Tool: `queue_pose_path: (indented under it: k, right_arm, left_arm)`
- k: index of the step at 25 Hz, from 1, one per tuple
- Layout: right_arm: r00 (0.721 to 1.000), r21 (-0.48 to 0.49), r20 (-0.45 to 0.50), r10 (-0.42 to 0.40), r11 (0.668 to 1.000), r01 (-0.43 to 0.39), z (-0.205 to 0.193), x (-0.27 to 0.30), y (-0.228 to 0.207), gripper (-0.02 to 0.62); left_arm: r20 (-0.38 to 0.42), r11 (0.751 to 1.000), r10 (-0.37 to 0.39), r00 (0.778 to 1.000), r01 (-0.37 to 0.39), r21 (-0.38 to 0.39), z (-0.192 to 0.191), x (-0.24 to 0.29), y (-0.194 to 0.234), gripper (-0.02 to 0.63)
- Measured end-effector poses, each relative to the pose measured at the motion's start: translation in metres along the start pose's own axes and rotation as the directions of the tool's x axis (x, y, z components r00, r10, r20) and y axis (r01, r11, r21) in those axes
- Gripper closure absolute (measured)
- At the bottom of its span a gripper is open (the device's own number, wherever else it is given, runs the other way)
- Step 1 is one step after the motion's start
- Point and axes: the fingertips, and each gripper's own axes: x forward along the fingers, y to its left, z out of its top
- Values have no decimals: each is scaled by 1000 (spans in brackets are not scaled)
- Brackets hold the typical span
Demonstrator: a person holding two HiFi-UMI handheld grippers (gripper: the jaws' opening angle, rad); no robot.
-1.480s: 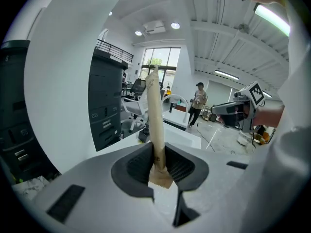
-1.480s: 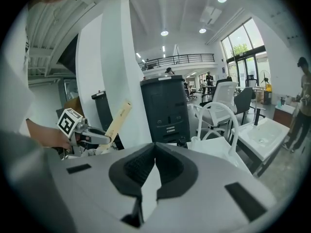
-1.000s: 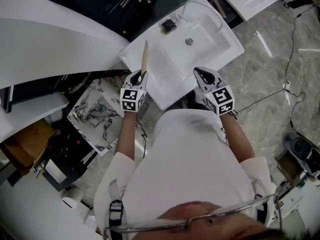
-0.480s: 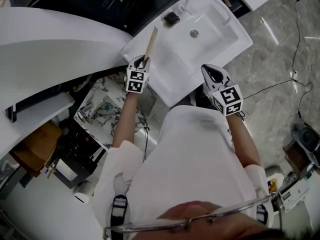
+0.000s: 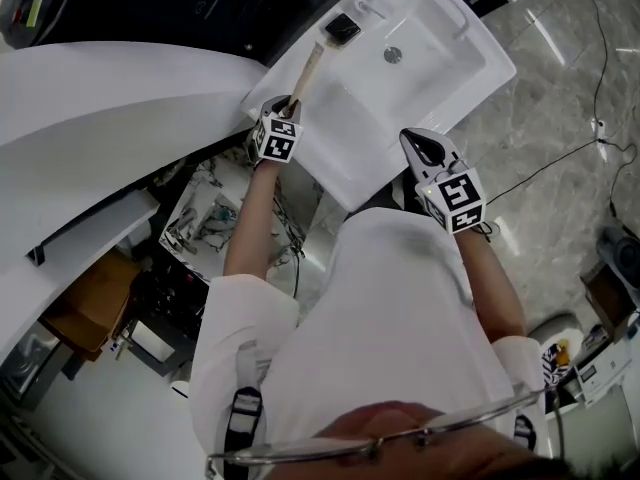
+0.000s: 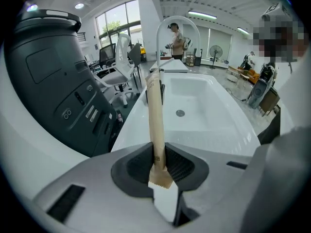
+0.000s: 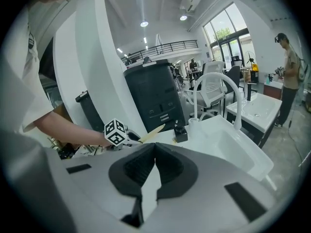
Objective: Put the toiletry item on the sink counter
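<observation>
Two claws are seen over the white table [image 5: 345, 163] with its sunken basin, and only the left claw [image 5: 284, 115] has been shifted noticeably. Compared with a second earlier, it has been carried from the table's lower-left edge toward the upper middle of the head view, so that it is now placed over the rim on the frame's left side. Its pads are clamped on the lower end of the toiletry item [image 5: 306, 74], a slender stick in a tan paper wrapper. The item is held pointing up the frame, with its far tip brought close to the small black object [image 5: 341, 28] near the top of the picture. Whether that tip touches the table cannot be told; in the left gripper view the item is seen raised above the rim, with the drain [image 6: 180, 113] to its right. The right claw [image 7: 154, 152] is closed on nothing and has been kept by the table's lower edge, at centre right of the head view. The carry is judged nearly done: the item is over the flat strip where it could be laid, but it has not yet been lowered or released.
</observation>
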Motion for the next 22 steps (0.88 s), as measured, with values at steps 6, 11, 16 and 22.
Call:
queue_pose_path:
  k: [6, 11, 16, 22]
  right_arm:
    - [1000, 17, -11, 7, 1000, -6, -9, 7, 5, 589]
    - [1000, 5, -26, 7, 1000, -6, -12, 8, 9, 589]
    - [1000, -4, -24, -2, 1000, 2, -10, 9, 11, 589]
    - [999, 0, -34, -14, 1000, 14, -15, 6, 10, 589]
  left_arm:
    - [-92, 994, 49, 995, -40, 102, -12, 29, 20, 540]
    - [-168, 988, 77, 983, -53, 144, -28, 53, 28, 540]
    - [-180, 983, 113, 977, -83, 165, -33, 63, 37, 540]
    - [-208, 975, 119, 971, -75, 208, -39, 70, 37, 538]
